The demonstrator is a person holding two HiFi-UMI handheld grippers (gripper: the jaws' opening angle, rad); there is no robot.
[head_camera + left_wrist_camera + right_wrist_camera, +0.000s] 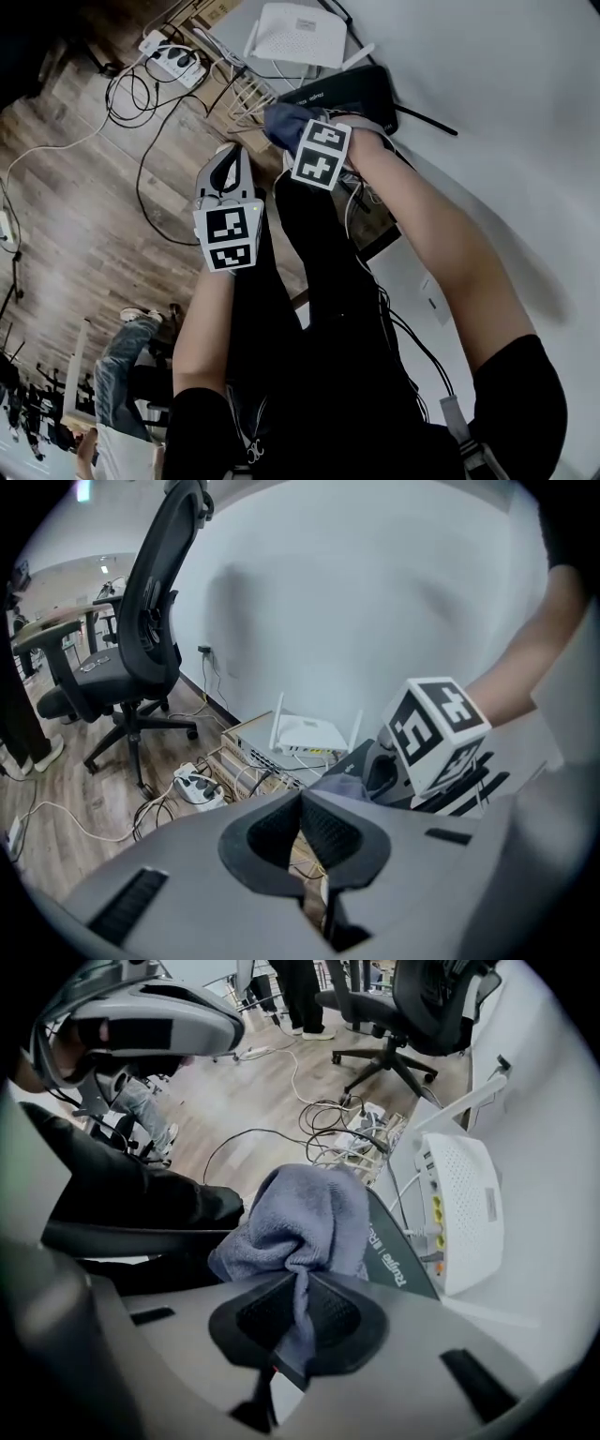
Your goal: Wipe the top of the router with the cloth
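A grey-blue cloth [302,1215] is pinched between the jaws of my right gripper [298,1283], which is shut on it. The bunched cloth lies against the near end of a black router [392,1258], which stands beside a white router [466,1211] by the wall. In the head view the cloth [284,122] sits at the black router's [356,92] left end, just beyond the right gripper's marker cube [321,155]. My left gripper [302,799] is shut with nothing in it and hangs to the left [232,161], clear of both routers.
A white power strip [173,58] and tangled cables [141,103] lie on the wood floor. A grey switch box [246,749] sits under the white router [309,733]. A black office chair [141,649] stands left. A person in jeans [117,361] is nearby.
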